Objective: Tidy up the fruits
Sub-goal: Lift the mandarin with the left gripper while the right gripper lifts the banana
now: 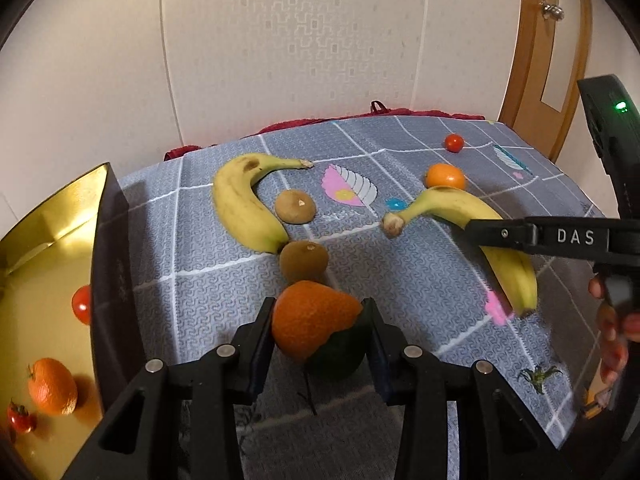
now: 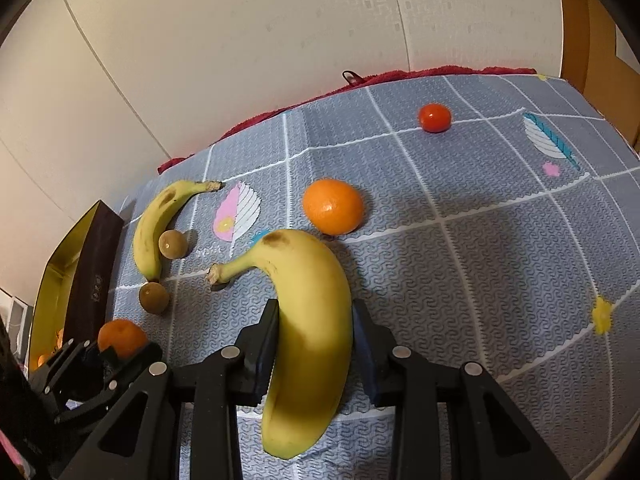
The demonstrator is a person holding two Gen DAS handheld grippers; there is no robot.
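your left gripper point(image 1: 320, 332) holds a tangerine point(image 1: 312, 320) between its fingers, just right of the gold box point(image 1: 52, 216), which already holds another tangerine and small tomatoes. your right gripper point(image 2: 316, 336) straddles a banana point(image 2: 312, 320) farther right of the box; you cannot tell if it is clamped.

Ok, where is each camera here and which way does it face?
Left wrist: on the left gripper, facing across the tablecloth to the wall; fingers flank an orange; right gripper and hand at right edge.
Right wrist: on the right gripper, same heading; fingers flank a banana; left gripper lower left.
Shared: orange, banana, gold box.
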